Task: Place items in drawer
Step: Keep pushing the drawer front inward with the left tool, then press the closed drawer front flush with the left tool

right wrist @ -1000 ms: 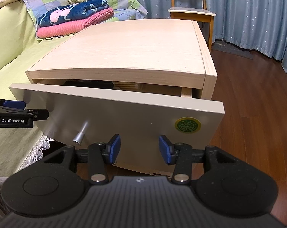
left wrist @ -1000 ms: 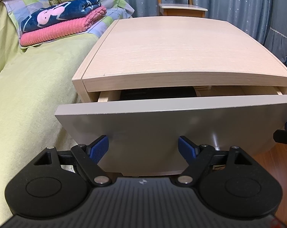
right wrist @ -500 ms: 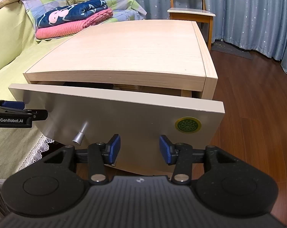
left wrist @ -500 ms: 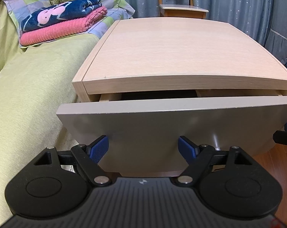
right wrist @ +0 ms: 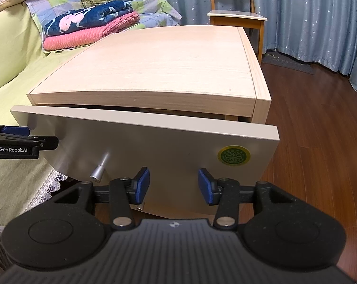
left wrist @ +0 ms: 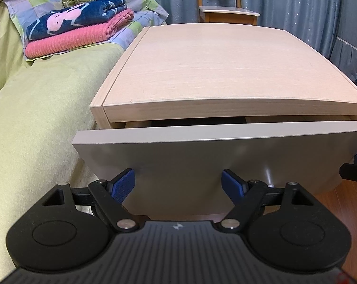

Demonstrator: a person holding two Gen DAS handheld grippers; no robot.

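Both claws, the left gripper (left wrist: 178,182) and the right gripper (right wrist: 173,184), hang open and empty. Straight ahead of each, the drawer (right wrist: 154,146) front spans side to side, slightly ajar; its knob (right wrist: 98,172) sits just left of the right claw.

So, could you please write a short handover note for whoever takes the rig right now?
Left gripper: open, empty, facing the left part of the drawer front.
Right gripper: open, empty, facing the right part of the front, between the knob and the sticker.
Drawer: only a narrow gap under the nightstand top; something dark lies inside, unclear what.
Done: nothing is left on the nightstand top.
Left: push the drawer fully shut.
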